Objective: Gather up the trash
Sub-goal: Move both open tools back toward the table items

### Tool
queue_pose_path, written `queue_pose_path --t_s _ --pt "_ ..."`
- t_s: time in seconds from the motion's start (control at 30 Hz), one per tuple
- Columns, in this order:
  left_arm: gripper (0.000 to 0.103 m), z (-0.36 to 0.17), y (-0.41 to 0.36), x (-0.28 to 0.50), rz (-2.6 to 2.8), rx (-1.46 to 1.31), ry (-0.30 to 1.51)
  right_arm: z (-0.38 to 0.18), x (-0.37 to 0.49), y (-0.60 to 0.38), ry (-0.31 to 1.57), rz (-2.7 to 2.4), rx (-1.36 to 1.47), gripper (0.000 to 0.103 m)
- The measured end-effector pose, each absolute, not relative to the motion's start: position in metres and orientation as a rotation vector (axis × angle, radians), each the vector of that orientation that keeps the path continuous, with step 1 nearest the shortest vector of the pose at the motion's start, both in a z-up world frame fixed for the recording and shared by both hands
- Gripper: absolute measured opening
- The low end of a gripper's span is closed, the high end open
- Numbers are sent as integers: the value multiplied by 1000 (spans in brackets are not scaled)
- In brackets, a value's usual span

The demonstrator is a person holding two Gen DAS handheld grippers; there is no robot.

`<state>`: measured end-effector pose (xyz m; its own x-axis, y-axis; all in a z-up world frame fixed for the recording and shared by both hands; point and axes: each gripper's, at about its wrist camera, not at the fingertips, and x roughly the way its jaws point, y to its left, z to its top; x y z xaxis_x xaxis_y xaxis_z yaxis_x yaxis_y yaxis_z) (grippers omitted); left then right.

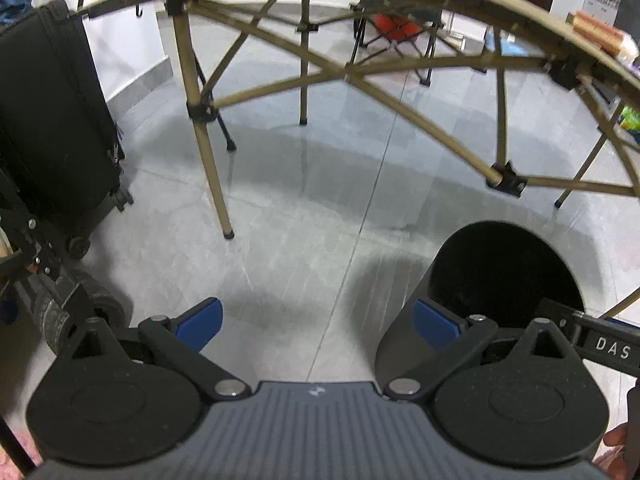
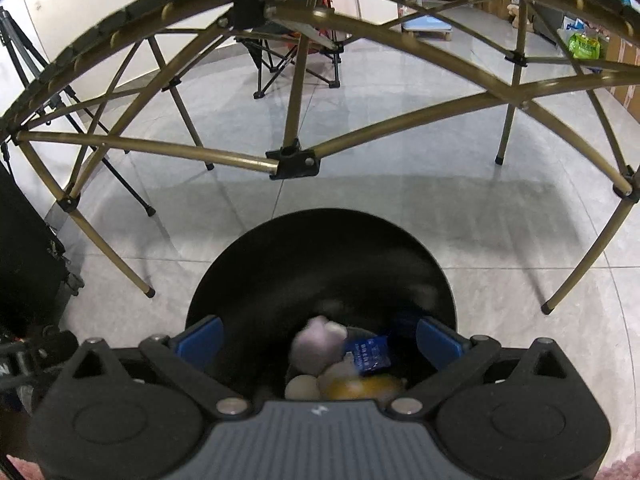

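Observation:
A black round trash bin stands on the grey tile floor below my right gripper, which is open and empty over its mouth. Inside the bin lie a pale crumpled wad, a blue packet, a white ball-like piece and an orange-brown item. The wad looks blurred, between the blue fingers. In the left wrist view the bin is at the lower right. My left gripper is open and empty over bare floor to the left of the bin.
A folding table's tan frame and edge arch over both views, legs on the floor around the bin. A black suitcase and a wheeled cart stand at left. A folding chair is behind. My right gripper's arm shows at right.

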<state>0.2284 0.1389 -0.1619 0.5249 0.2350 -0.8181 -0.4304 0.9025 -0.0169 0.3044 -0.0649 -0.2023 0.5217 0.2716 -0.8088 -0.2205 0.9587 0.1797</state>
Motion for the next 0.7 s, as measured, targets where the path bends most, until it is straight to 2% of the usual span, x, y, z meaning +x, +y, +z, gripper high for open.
queue_pose_path --t_s 0.3,0.7 --pt "103 -126 111 230 326 -187 815 -162 294 -95 828 272 82 103" --pt "103 -62 83 246 286 -174 638 -67 273 -154 418 243 106 103"
